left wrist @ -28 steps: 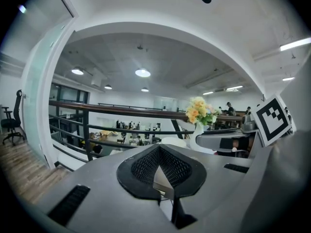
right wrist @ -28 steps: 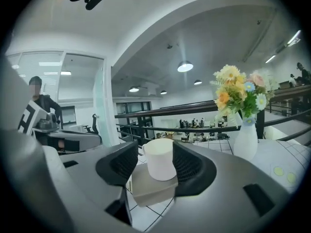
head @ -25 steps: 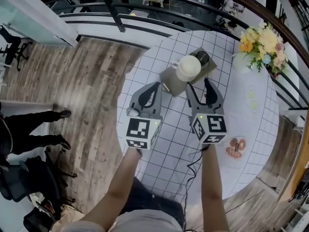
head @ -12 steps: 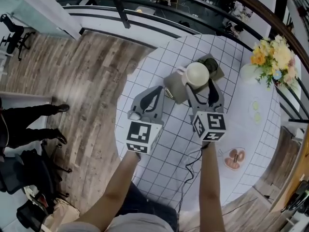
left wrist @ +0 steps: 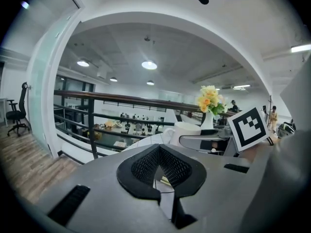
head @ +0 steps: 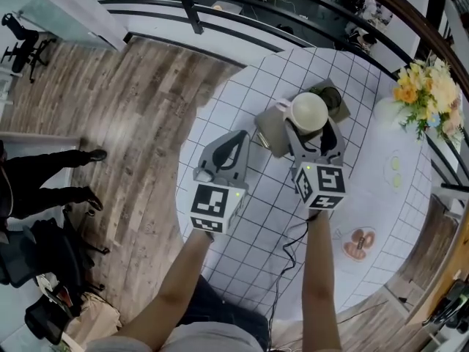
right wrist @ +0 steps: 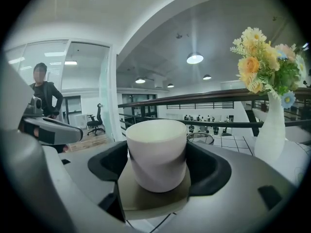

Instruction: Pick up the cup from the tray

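One risk: right gripper (head: 314, 128), jaws just opening, straddles cup (head: 309, 111) on tray (head: 270, 133); off-centre squeeze could tip it. Left gripper (head: 235, 141) pressed together.

In the head view the right tool (head: 311, 127), whose jaws have just been opening with the cup (head: 309, 110) between them, hides the cup's near side and part of the tray (head: 270, 130) from us. Behind the cup a dark round thing (head: 333, 97) is half covered; we cannot name it. The flowers (head: 429, 97) run off the right edge, a person (head: 44, 196) off the left. In the left gripper view we see only the cup's left part.
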Motion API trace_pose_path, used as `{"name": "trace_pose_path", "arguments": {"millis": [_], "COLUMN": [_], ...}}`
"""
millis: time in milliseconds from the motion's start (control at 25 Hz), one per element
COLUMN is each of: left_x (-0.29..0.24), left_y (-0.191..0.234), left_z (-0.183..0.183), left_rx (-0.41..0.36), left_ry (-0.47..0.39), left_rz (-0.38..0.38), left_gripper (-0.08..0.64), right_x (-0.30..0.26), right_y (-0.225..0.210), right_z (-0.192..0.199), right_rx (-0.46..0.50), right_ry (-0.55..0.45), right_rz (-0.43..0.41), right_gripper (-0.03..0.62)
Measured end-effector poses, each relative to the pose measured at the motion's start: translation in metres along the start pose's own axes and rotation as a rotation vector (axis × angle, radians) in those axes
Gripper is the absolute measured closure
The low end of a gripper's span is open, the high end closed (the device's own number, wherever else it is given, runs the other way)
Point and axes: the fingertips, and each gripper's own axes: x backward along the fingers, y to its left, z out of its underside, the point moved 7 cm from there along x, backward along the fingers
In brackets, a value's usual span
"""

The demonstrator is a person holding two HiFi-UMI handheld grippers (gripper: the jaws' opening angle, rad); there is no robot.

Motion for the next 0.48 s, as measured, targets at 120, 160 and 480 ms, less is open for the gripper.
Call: {"name": "trace_pose_path", "arguments": {"millis": [120, 160, 480], "left_x": [-0.0008, -0.001, 0.001], "left_y": [0.0004, 0.0006, -0.0022], "left_z": [0.002, 0.0027, 0.0051], "left_rx": [0.001, 0.002, 0.008], "left_ry": [0.005, 0.007, 0.013], "left_rz": [0.005, 0.005, 0.005], "left_gripper": [0.553, 0.553, 0.552], "right_x": [-0.0005, -0.0005, 0.0039], "right_y": [-0.0002, -0.0001, 0.0004], "right_z": [-0.0001, 0.0001, 0.0018], "right_rx": [0.003, 0.004, 0.019], "right_ry": [-0.009, -0.01, -0.025], "right_rz": [0.005, 0.005, 0.025], "right_gripper": [0.267, 0.267, 0.264]}}
